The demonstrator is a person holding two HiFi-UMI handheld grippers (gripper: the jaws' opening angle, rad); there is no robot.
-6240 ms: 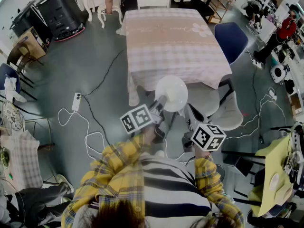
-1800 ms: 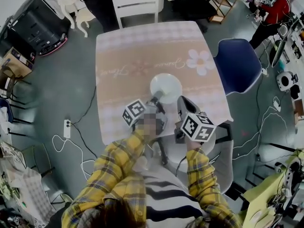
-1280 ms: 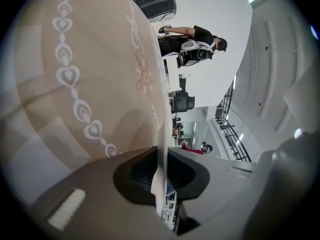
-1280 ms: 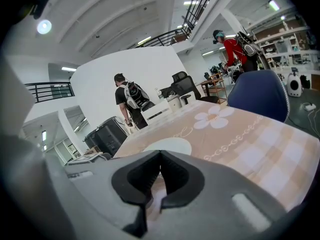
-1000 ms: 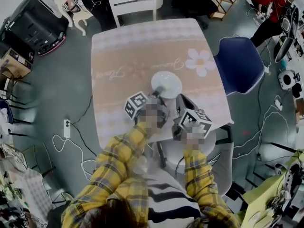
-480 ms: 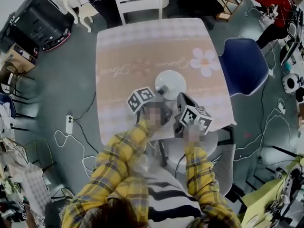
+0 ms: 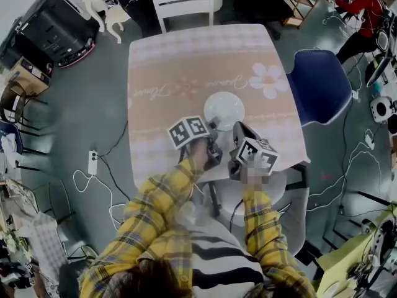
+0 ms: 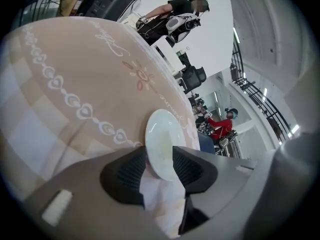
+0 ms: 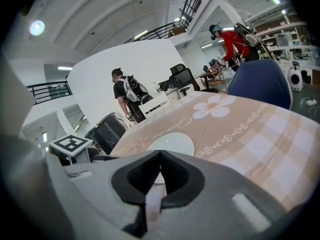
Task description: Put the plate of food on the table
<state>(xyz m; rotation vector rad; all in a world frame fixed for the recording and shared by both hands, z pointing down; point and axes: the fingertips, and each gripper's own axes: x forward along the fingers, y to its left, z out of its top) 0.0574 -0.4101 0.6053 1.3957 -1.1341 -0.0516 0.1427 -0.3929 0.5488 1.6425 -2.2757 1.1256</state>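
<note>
Opening just now, the left claw has its jaws spreading on either side of the near rim of the white plate. In the left gripper view the rim sits between the two dark pads, which no longer press on it. The plate lies flat on the table, right of centre and towards the near edge, on a pinkish checked tablecloth. A white flower print lies to the plate's far right.

The right claw hovers just right of the left one, over the table's near edge, beside the plate and apart from it. In the right gripper view its jaws meet at the tips with nothing between them, and the plate shows just beyond.

A blue chair stands at the table's right side and a white chair at its far side. Yellow plaid sleeves reach in from the near side.
</note>
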